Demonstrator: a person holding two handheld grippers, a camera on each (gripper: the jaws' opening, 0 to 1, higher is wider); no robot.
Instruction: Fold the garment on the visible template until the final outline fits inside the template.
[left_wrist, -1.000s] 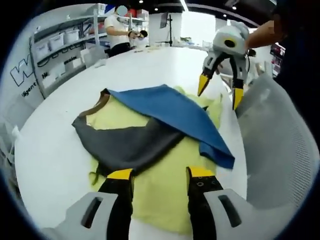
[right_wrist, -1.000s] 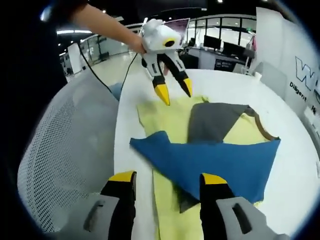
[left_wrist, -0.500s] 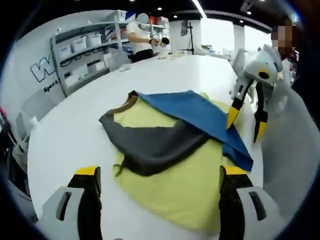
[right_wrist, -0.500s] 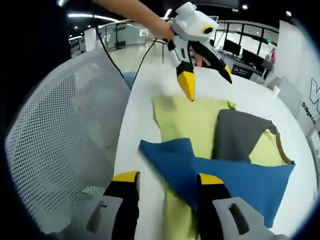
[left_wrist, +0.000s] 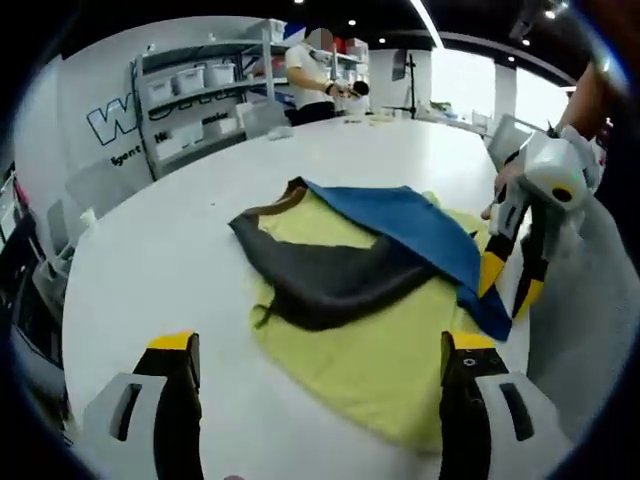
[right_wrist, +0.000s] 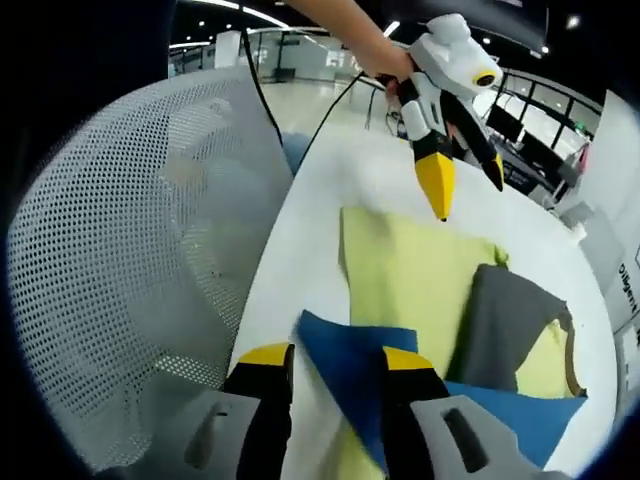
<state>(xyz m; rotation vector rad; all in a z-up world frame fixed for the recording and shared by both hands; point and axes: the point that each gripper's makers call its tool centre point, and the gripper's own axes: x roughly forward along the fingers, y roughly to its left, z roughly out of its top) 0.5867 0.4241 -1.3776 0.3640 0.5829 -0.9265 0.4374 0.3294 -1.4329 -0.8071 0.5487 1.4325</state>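
A garment with a blue panel (left_wrist: 400, 222), a dark grey panel (left_wrist: 325, 283) and a brown neck band lies partly folded on a yellow template sheet (left_wrist: 385, 360) on the white table. My left gripper (left_wrist: 322, 350) is wide open over the near edge of the sheet, holding nothing. My right gripper (left_wrist: 510, 285) comes in from the right at the blue panel's lower corner. In the right gripper view that blue corner (right_wrist: 350, 345) lies between the jaws of my right gripper (right_wrist: 335, 358), which stand a little apart. My left gripper (right_wrist: 462, 185) hangs open above the yellow sheet (right_wrist: 410, 275).
A white mesh chair back (right_wrist: 130, 250) stands against the table edge beside the right gripper. The white table (left_wrist: 150, 250) stretches bare to the left of the garment. Shelves with bins (left_wrist: 190, 85) and a person (left_wrist: 315, 85) stand at the far end.
My left gripper's jaws opened wide and it drew back. My right gripper came down onto the blue corner, its jaws narrowing slightly around it.
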